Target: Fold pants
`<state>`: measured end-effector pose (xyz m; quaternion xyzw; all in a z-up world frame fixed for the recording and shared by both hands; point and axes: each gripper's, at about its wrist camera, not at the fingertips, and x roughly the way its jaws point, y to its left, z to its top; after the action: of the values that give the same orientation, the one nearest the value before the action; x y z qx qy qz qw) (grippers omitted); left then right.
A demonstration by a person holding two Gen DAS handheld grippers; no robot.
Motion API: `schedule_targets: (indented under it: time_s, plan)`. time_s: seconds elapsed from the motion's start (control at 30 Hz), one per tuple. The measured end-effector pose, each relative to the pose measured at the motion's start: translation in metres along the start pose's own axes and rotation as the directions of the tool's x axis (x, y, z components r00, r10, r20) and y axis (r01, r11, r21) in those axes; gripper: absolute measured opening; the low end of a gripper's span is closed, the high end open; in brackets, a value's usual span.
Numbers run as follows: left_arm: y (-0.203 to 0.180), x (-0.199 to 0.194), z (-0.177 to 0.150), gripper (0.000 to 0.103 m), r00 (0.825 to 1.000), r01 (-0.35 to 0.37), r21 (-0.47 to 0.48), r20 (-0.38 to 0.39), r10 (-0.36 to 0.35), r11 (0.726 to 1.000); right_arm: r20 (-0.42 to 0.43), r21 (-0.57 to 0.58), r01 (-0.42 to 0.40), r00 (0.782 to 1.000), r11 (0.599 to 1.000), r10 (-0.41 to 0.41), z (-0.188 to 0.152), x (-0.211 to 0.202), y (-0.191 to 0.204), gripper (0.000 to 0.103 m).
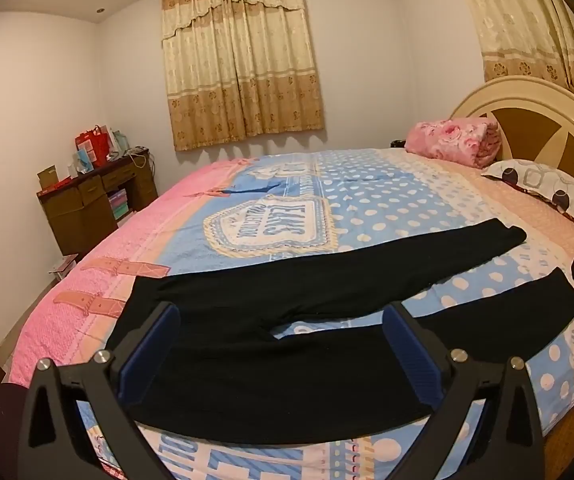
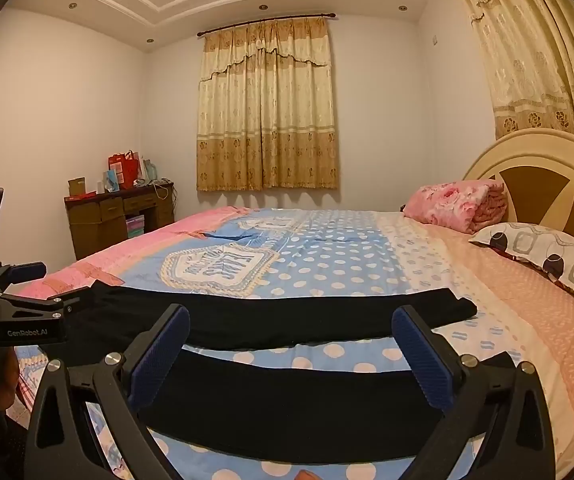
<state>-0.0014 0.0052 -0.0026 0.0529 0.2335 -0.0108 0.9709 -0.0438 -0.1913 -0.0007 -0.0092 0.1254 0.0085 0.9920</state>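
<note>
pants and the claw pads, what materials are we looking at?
Pants: matte black, likely a soft knit; no sheen, they lie limp and flat on the bedspread. Left claw and right claw pads: blue, finely ribbed, probably rubber or soft plastic on black rigid arms.

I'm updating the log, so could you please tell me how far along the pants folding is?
Done: the black pants lie spread flat on the bed, legs apart. In hand: nothing yet; the left gripper and right gripper both hover open above the near leg. Left: every fold; no layer of the pants is doubled over.
</note>
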Motion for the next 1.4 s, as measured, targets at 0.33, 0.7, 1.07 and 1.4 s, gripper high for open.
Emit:
schedule_targets:
  time_s: [0.33, 0.7, 1.07, 1.4]
  plan:
    - [0.003, 0.004, 0.001, 0.103, 1.000, -0.005, 0.007, -0.002, 0.005, 1.000, -0.005, 0.000, 0.002, 1.000, 1.000, -0.002, -0.003, 0.001, -0.003, 0.102]
    - [0.003, 0.008, -0.004, 0.103, 1.000, -0.010, 0.004, -0.003, 0.010, 1.000, -0.009, 0.000, 0.000, 1.000, 1.000, 0.000, 0.000, 0.001, -0.002, 0.102]
    - [0.004, 0.011, -0.008, 0.103, 1.000, -0.011, 0.006, -0.004, 0.011, 1.000, -0.012, 0.000, 0.000, 1.000, 1.000, 0.000, -0.004, 0.003, -0.002, 0.102]
    - [0.004, 0.012, -0.008, 0.103, 1.000, -0.012, 0.007, -0.007, 0.012, 1.000, -0.018, 0.000, 0.003, 1.000, 1.000, -0.003, -0.009, 0.009, -0.011, 0.102]
